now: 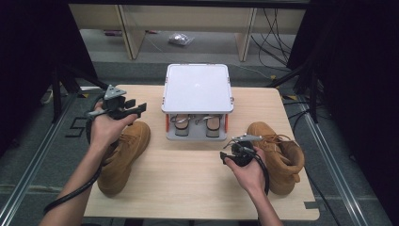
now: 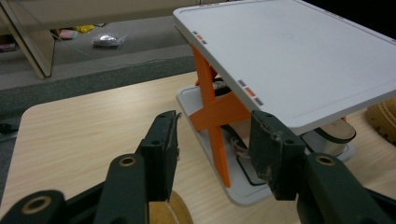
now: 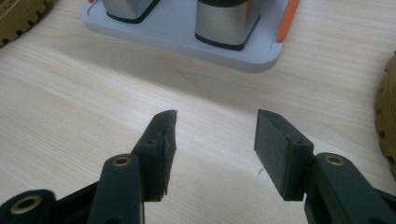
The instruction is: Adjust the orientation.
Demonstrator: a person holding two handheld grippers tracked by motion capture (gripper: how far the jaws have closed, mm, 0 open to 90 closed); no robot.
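Note:
Two tan lace-up boots lie on the wooden table: one (image 1: 124,155) on its side at the left, the other (image 1: 280,150) at the right. Between them at the back stands a grey two-shelf rack (image 1: 197,87) with orange posts (image 2: 215,112); a pair of heeled sandals (image 1: 181,125) sits on its lower shelf. My left gripper (image 1: 136,108) (image 2: 215,135) hovers above the left boot, aimed at the rack's left corner, open with nothing between its pads. My right gripper (image 1: 234,145) (image 3: 215,126) stands open over bare wood beside the right boot, facing the rack's base (image 3: 187,32).
The table's right edge and a notched front corner (image 1: 310,205) lie close behind the right boot. Beyond the table are wooden furniture legs (image 1: 129,33), a crumpled bag (image 1: 181,38) on the floor and loose cables (image 1: 277,28). A ridged boot sole (image 3: 387,112) lies to the right of my right jaws.

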